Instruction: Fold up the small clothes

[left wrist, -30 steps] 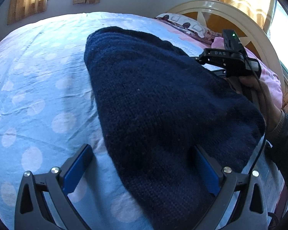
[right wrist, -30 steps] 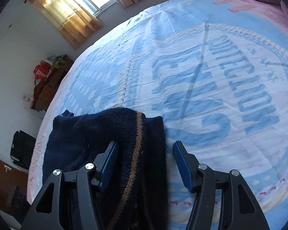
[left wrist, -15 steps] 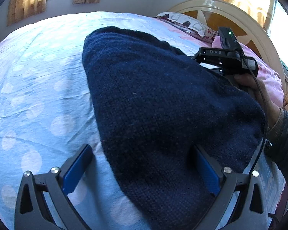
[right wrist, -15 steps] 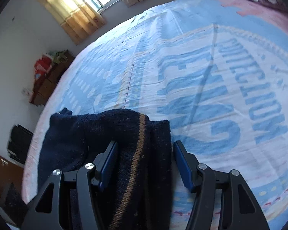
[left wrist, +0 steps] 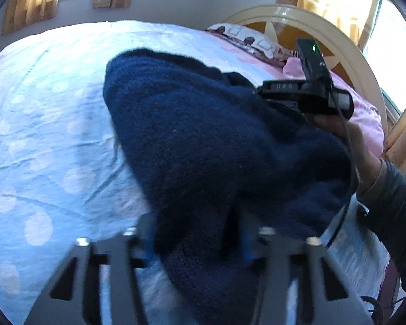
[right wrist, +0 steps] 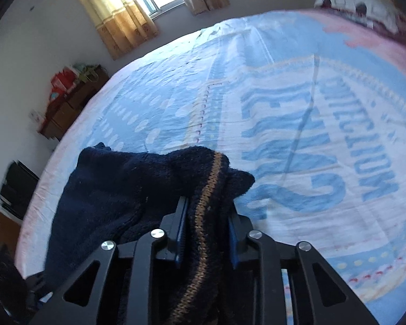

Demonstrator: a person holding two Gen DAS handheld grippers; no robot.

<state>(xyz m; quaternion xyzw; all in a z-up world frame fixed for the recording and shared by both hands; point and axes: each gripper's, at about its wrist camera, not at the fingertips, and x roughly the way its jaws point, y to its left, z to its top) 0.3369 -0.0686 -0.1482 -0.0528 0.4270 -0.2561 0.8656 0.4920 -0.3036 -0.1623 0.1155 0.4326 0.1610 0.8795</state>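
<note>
A dark navy knitted garment [left wrist: 203,140] lies bunched on the blue-and-white bed sheet [left wrist: 48,135]. My left gripper [left wrist: 196,239] is shut on its near edge; the view is blurred. In the right wrist view the garment [right wrist: 116,189] shows a brown stripe [right wrist: 205,205] along its hem. My right gripper [right wrist: 207,224] is shut on that striped hem, and the cloth bulges up between the fingers. The right gripper's body also shows in the left wrist view [left wrist: 308,94], held by a hand at the garment's far right side.
The sheet with large blue lettering [right wrist: 324,135] spreads to the right. A pillow [left wrist: 249,40] and the cream headboard [left wrist: 324,32] stand at the bed's far right. A pink blanket [left wrist: 365,119] lies by the headboard. A cabinet with red items [right wrist: 67,94] stands beyond the bed.
Both grippers have closed from wide open onto the garment. The cloth has bunched and lifted a little at both gripped edges.
</note>
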